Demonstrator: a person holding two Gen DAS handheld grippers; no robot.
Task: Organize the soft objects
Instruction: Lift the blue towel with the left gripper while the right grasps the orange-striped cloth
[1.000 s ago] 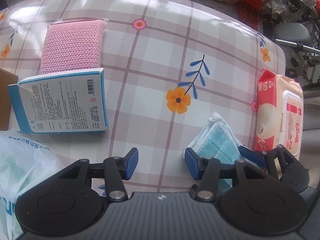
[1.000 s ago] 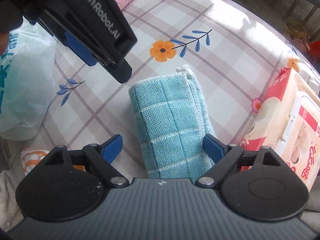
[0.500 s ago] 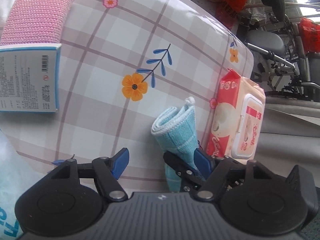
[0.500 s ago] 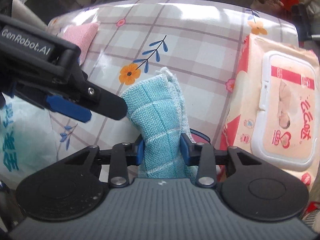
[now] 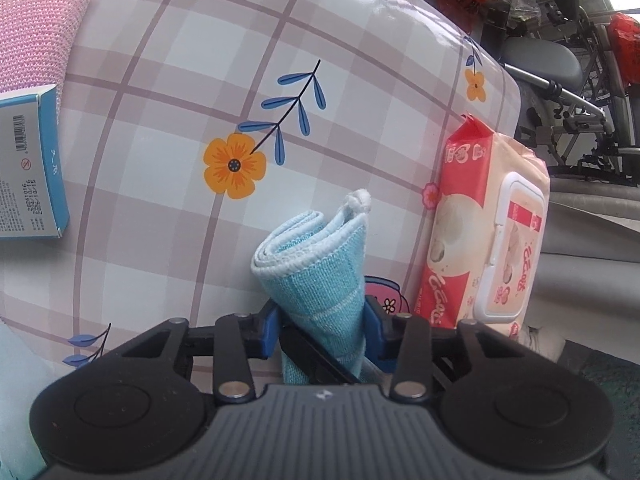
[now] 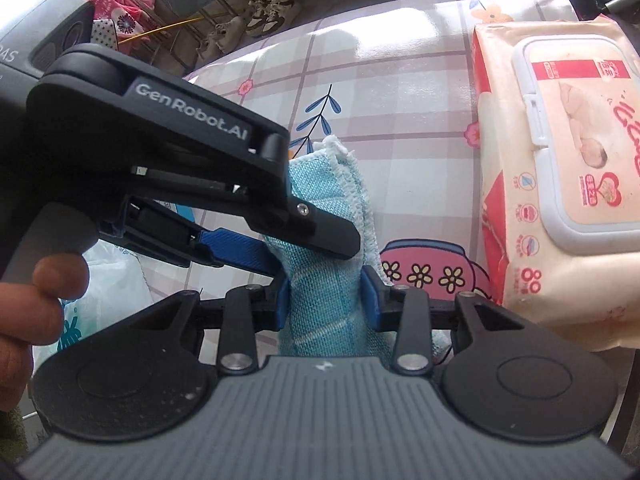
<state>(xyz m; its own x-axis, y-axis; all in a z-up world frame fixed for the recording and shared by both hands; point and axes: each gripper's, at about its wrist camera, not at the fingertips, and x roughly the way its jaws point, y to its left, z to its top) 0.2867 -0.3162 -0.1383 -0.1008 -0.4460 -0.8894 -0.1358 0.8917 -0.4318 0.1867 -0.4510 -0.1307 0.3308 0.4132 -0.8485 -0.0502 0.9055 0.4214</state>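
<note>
We hold the folded blue cloth [image 6: 324,280] with both tools at once. The right gripper [image 6: 325,296] has its fingers pressed narrow on the lower part of the cloth, and the left gripper [image 5: 320,330] pinches the same bundle from the other side, its fingers also tight on the fabric. The cloth stands up between them, near the right edge of the table [image 5: 160,220], just beside the pack of wet wipes [image 6: 560,184]. A pink sponge [image 5: 36,28] and a blue box [image 5: 28,168] lie well apart, toward the far left of the table.

To do this step well, we think both grips should stay firm but even, so the folded layers do not slide open. We should move the two tools together, without pulling against each other, and keep the cloth away from the wipes.
</note>
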